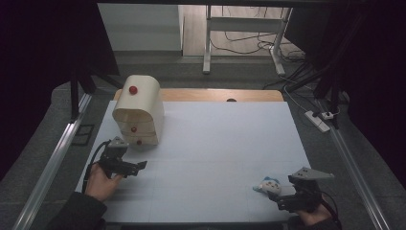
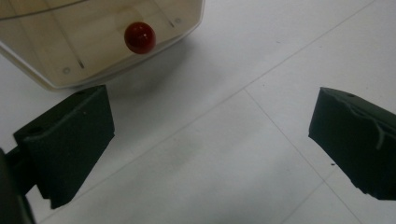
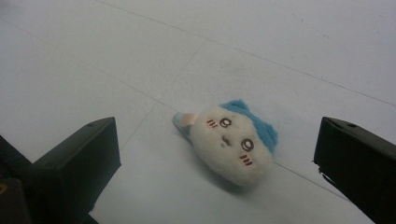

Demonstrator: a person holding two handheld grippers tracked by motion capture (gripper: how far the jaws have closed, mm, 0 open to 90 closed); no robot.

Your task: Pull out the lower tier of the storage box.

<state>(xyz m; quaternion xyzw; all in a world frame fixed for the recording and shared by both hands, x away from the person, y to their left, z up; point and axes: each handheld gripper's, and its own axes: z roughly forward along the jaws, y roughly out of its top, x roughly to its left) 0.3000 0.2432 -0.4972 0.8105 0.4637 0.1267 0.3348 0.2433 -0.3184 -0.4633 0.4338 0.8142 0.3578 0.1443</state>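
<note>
This looks like a lab recording booth: black curtains hang on both sides of the white-topped work table, metal frame rails run beside it, and behind it cables trail across the floor near a white power strip.

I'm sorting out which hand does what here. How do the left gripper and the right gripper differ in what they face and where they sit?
The left gripper sits at the table's left, by the small wooden drawer cabinet; the right gripper sits near the front right edge. The left gripper faces a red knob on the cabinet; the right gripper faces a plush toy lying on the white tabletop. Both stand open and hold nothing.
</note>
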